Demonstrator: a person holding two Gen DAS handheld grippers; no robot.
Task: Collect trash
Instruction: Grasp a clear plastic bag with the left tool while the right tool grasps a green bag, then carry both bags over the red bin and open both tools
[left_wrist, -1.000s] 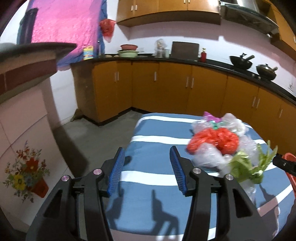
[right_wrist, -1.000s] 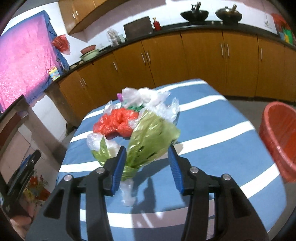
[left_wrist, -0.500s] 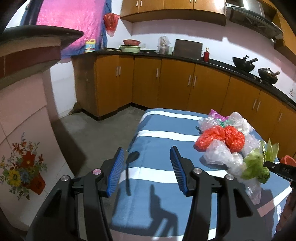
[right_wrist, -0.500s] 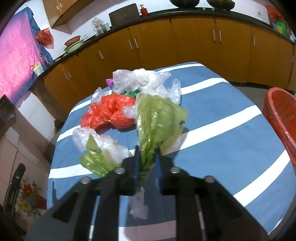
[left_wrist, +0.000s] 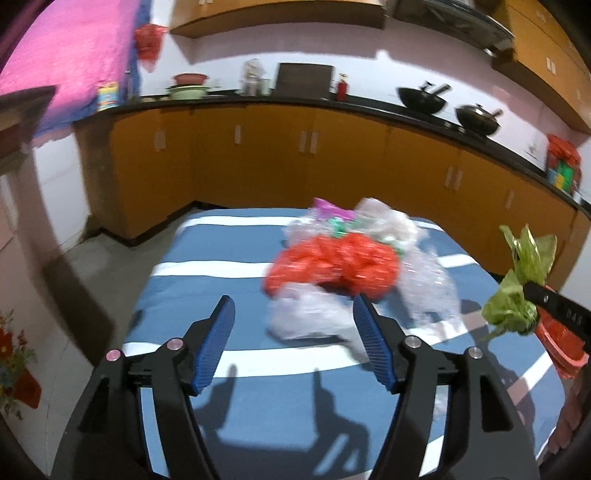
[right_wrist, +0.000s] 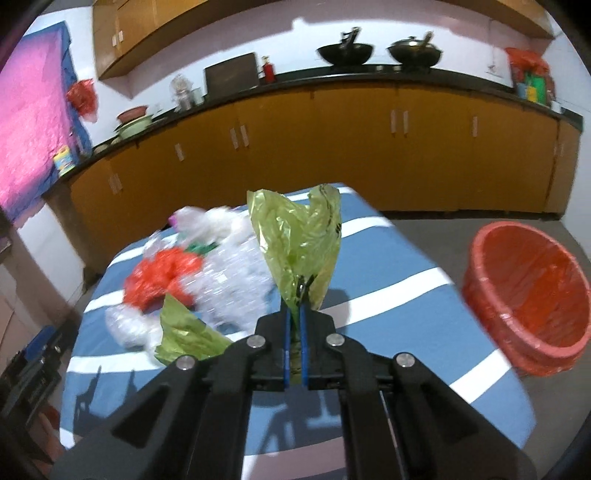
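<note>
A heap of crumpled plastic bags lies on the blue-and-white striped table (left_wrist: 236, 417): an orange-red bag (left_wrist: 332, 266), clear bags (left_wrist: 306, 317) and a pink scrap behind. My right gripper (right_wrist: 294, 314) is shut on a green plastic bag (right_wrist: 299, 236), lifted off the table; the same green bag (left_wrist: 521, 280) shows at the right edge of the left wrist view. A second green piece (right_wrist: 184, 332) lies by the heap. My left gripper (left_wrist: 295, 332) hovers just short of the clear bags, its jaws opening, nothing pressed between them.
An orange-red bin (right_wrist: 528, 299) stands on the floor to the right of the table (right_wrist: 388, 295). Orange kitchen cabinets (left_wrist: 295, 162) with a dark counter run behind, holding woks (right_wrist: 345, 51) and bowls. A pink cloth (left_wrist: 66, 48) hangs at left.
My right gripper closed on the green bag and raised it off the table. My left gripper swung right toward the heap and its jaws widened.
</note>
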